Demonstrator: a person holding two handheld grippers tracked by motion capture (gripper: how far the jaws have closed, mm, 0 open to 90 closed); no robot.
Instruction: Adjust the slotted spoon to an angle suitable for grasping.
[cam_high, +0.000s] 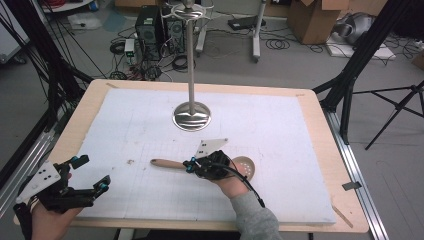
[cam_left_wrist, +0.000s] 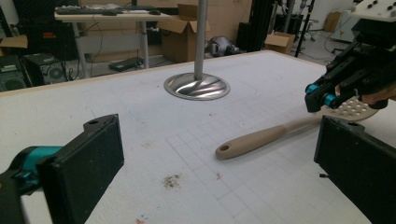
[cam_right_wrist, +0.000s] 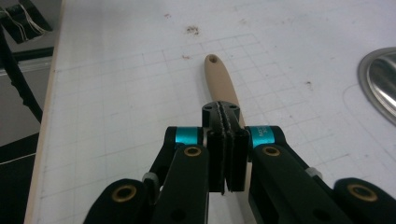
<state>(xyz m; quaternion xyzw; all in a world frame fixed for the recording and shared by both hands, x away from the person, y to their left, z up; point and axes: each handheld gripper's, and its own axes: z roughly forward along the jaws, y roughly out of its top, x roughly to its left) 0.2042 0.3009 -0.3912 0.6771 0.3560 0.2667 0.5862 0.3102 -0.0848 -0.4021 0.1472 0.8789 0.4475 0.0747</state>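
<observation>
A tan slotted spoon lies flat on the white mat, handle to the left and perforated head to the right. My right gripper hovers over the handle near its middle. Its jaws are shut, pad against pad. In the right gripper view the shut right gripper sits just above the spoon handle, which runs away underneath with nothing between the pads. My left gripper rests at the mat's near left corner, open and empty. In the left gripper view the spoon and the right gripper lie ahead.
A metal stand with a round base and a tall pole rises at the mat's far centre, also seen as the base and its rim. The wooden table edge frames the mat. Tripods, cables and boxes lie on the floor behind.
</observation>
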